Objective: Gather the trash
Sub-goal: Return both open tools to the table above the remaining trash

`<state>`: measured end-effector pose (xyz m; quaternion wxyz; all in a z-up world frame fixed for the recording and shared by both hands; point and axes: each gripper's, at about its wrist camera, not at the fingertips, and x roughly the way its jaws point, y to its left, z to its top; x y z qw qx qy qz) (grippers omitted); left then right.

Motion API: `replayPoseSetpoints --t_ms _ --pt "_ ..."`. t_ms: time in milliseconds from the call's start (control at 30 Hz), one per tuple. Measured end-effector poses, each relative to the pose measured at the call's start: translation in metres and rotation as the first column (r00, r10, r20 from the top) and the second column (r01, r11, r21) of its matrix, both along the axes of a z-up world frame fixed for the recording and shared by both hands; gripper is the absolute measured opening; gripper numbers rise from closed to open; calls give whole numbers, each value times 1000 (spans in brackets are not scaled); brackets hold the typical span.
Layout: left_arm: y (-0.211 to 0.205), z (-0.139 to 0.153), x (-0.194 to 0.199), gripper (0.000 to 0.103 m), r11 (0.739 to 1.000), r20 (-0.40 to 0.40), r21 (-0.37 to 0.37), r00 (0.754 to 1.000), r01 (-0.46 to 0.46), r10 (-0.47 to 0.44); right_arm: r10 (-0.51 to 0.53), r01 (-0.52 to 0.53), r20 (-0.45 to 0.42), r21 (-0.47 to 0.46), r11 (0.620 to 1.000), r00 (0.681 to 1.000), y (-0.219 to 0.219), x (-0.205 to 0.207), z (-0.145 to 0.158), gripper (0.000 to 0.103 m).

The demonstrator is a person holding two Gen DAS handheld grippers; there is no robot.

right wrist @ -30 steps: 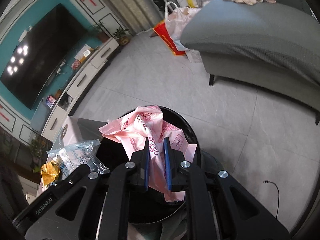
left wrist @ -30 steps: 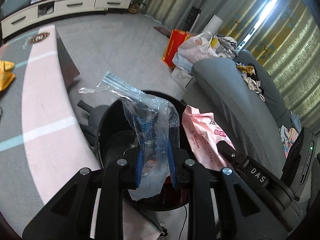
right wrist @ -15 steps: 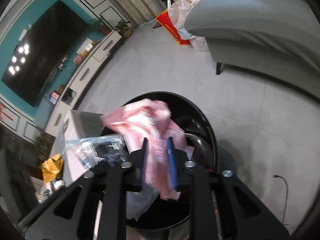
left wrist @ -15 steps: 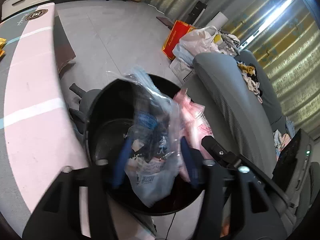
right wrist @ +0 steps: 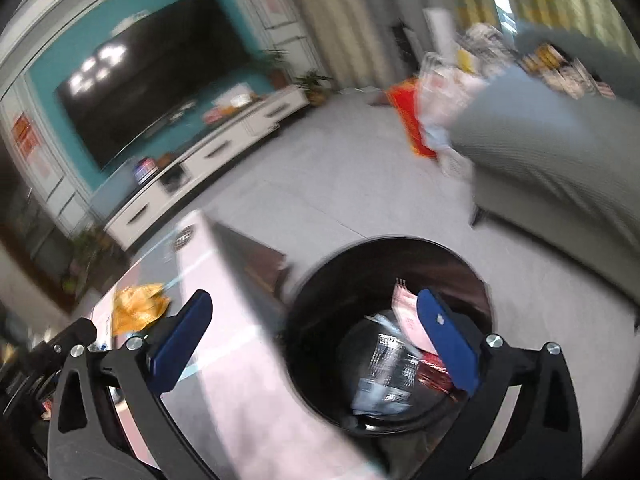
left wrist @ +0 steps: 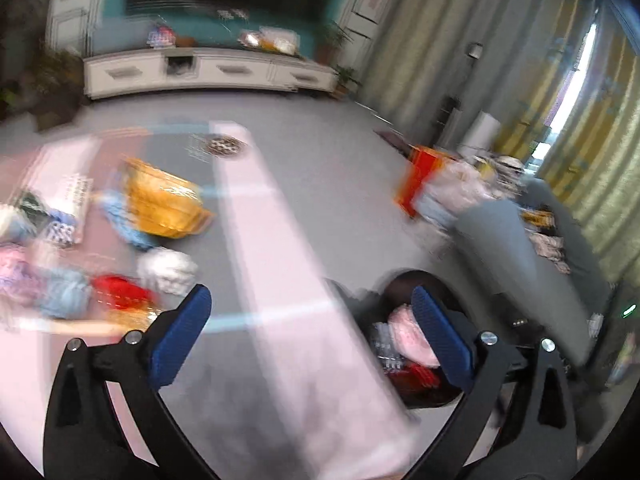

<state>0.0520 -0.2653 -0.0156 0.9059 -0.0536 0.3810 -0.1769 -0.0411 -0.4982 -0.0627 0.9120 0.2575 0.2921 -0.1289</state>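
The trash lies in two places. A pink bag (right wrist: 408, 316) and a clear plastic bag (right wrist: 384, 376) rest inside the black bin (right wrist: 320, 288), which stands on the floor just beside the desk's edge. The remaining trash sits on the desk (left wrist: 280, 280): an orange wrapper (left wrist: 168, 208), a white crumpled wad (left wrist: 168, 268), a red wrapper (left wrist: 120, 292) and blurred pale pieces toward the desk's left edge.

The left gripper (left wrist: 308, 328) is above the desk, fingers spread and empty. The right gripper (right wrist: 316, 336) is above the bin rim, fingers spread and empty.

Risks, as judged:
- Both views are motion-blurred; a fast approach could misplace the fingers and push light wrappers off the desk's edge.
- The pieces lie close together, so one pinch may drag a neighbour.
- Crumpled film can slip from a shallow pinch.
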Motion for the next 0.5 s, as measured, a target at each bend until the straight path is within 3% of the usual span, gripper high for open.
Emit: replayPoseSetpoints --t_ms 167,300,400,500 --pt "95 7 -15 100 972 75 174 987 -156 145 214 -211 24 -96 973 976 85 31 40 100" --pt "171 -13 -23 100 931 88 244 963 -270 256 386 -378 38 -132 916 922 156 58 64 100" --pt "216 -37 -22 100 918 51 235 947 -320 317 473 -453 38 -232 861 880 221 77 68 100" --pt "256 -68 -22 100 908 45 176 925 -379 377 513 -502 -56 -321 803 857 271 93 52 100"
